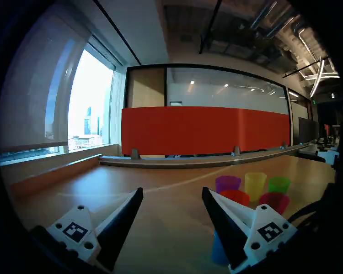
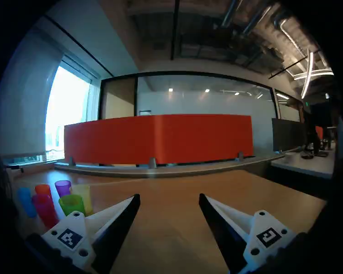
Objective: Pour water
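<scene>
Several coloured plastic cups stand grouped on the wooden table [image 1: 162, 214]. In the left gripper view they lie to the right of my fingers: purple cup [image 1: 227, 182], yellow cup [image 1: 255, 185], green cup [image 1: 279, 184], red cup [image 1: 235, 197], magenta cup [image 1: 274, 201]. A blue cup [image 1: 218, 249] is half hidden behind the right finger. My left gripper [image 1: 171, 192] is open and holds nothing. In the right gripper view the same group sits at the far left: green cup [image 2: 72, 204], purple cup [image 2: 62, 187], blue cup [image 2: 25, 201]. My right gripper [image 2: 168, 197] is open over bare table.
A red divider panel [image 1: 203, 130] runs along the table's far edge. A bright window [image 1: 87, 107] with a sill lies to the left. Another desk [image 2: 308, 162] with monitors stands at the right, beyond the table's edge.
</scene>
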Action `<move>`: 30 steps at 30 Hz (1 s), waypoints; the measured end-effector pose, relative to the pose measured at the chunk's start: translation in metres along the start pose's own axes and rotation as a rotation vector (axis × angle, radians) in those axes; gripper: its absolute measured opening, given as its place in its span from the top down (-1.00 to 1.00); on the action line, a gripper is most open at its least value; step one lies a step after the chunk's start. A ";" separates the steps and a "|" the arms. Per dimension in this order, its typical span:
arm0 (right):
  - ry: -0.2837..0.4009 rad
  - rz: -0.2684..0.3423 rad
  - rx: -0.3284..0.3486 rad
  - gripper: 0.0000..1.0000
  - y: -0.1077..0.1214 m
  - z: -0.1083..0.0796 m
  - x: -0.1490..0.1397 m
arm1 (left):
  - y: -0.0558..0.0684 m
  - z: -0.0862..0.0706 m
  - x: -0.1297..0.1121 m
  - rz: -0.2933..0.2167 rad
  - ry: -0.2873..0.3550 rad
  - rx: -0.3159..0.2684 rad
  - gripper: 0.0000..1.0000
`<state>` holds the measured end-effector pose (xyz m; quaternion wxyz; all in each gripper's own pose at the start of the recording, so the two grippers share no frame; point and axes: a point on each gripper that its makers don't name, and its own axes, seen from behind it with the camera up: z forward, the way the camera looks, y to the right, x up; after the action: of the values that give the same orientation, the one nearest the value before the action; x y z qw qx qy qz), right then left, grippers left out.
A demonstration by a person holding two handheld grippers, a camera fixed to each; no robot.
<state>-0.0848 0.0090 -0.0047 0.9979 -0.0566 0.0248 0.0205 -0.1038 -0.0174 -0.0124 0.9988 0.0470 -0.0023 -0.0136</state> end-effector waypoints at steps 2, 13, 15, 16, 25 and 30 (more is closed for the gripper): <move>-0.002 -0.005 0.001 -0.98 0.000 0.001 -0.001 | 0.000 0.000 0.000 0.000 0.000 0.000 -0.91; -0.005 -0.009 -0.003 -0.98 0.001 -0.001 0.001 | -0.001 0.000 0.000 0.000 0.000 0.000 -0.91; -0.006 -0.018 -0.003 -0.98 0.000 -0.001 0.001 | -0.001 0.000 0.000 0.000 0.000 0.000 -0.91; -0.006 -0.023 -0.002 -0.98 -0.001 -0.001 0.001 | -0.001 0.000 0.000 0.000 0.000 0.000 -0.91; -0.007 -0.031 -0.001 -0.98 -0.004 -0.001 0.001 | -0.001 0.000 0.000 0.000 0.000 0.000 -0.91; -0.007 -0.030 -0.002 -0.98 -0.003 -0.001 -0.001 | -0.001 0.000 0.000 0.000 0.000 0.000 -0.91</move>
<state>-0.0856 0.0056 -0.0051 0.9981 -0.0580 0.0203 0.0056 -0.1036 -0.0183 -0.0122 0.9988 0.0469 -0.0023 -0.0133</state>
